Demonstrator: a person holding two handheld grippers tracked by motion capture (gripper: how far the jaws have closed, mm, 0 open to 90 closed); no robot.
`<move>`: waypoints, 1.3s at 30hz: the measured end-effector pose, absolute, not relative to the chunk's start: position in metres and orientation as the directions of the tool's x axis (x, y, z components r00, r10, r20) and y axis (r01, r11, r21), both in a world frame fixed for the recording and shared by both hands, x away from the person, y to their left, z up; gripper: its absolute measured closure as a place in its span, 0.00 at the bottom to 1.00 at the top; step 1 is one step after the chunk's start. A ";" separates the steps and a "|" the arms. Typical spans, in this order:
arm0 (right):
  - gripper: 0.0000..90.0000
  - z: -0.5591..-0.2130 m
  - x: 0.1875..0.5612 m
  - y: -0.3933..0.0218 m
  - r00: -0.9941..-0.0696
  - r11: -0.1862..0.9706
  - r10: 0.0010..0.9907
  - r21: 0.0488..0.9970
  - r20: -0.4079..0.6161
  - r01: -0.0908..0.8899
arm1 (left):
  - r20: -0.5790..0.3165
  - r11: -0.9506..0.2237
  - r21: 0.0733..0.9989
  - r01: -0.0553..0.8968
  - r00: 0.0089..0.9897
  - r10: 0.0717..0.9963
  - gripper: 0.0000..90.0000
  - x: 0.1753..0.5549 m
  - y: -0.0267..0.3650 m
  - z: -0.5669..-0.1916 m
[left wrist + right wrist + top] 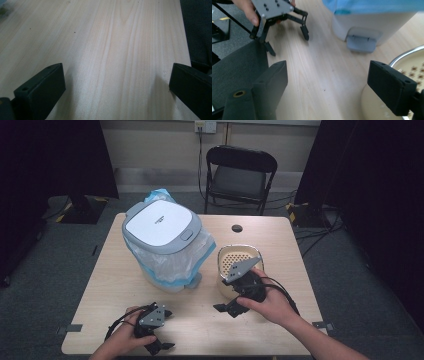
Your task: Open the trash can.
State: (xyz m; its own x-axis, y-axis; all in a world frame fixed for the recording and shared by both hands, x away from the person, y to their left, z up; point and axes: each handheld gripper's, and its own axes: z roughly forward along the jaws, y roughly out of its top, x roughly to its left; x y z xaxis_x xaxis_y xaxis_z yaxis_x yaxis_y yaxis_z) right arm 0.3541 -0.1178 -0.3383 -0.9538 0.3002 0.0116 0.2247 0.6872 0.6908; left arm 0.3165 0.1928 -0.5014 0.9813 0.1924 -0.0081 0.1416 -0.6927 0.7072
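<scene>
Both hand-held grippers are sitting toward the near edge of the pale wooden table (125,285), each gripped by one of the person's hands. On the left, the black two-jaw left gripper (161,330) is resting low over bare wood at the near left corner, its jaws spread wide with nothing between them; the left gripper view is showing only wood grain between the two black pads. On the right, the black two-jaw right gripper (226,308) is hanging above the tabletop, jaws pointing left toward the middle of the table, also standing apart and pinching nothing. Its grey three-cornered plate is overlapping the near rim of the cream perforated basket in a round metal-rimmed bowl (237,257), which is sitting right of centre, just beyond the right hand (267,305). In the right gripper view that bowl is lying just beside the right-hand jaw, touching neither pad.

Left of the bowl, the white pedal bin with a grey-rimmed lid and a blue-edged clear liner (162,242) is standing upright, lid down, its grey pedal facing the near side. Beyond the far edge a black folding chair (240,175) is standing on the grey floor.
</scene>
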 end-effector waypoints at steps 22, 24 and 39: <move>0.18 -0.294 0.394 -0.097 -0.957 0.687 0.289 0.698 -0.008 0.201 | -0.007 -0.699 0.701 0.141 0.982 0.190 0.00 0.317 0.193 -0.501; 0.18 -0.291 0.400 -0.094 -0.958 0.688 0.288 0.699 -0.012 0.198 | -0.009 -0.695 0.705 0.141 0.982 0.189 0.00 0.317 0.193 -0.501; 0.18 -0.282 0.418 -0.076 -0.963 0.688 0.269 0.705 -0.027 0.172 | -0.007 -0.699 0.701 0.141 0.982 0.190 0.00 0.317 0.193 -0.501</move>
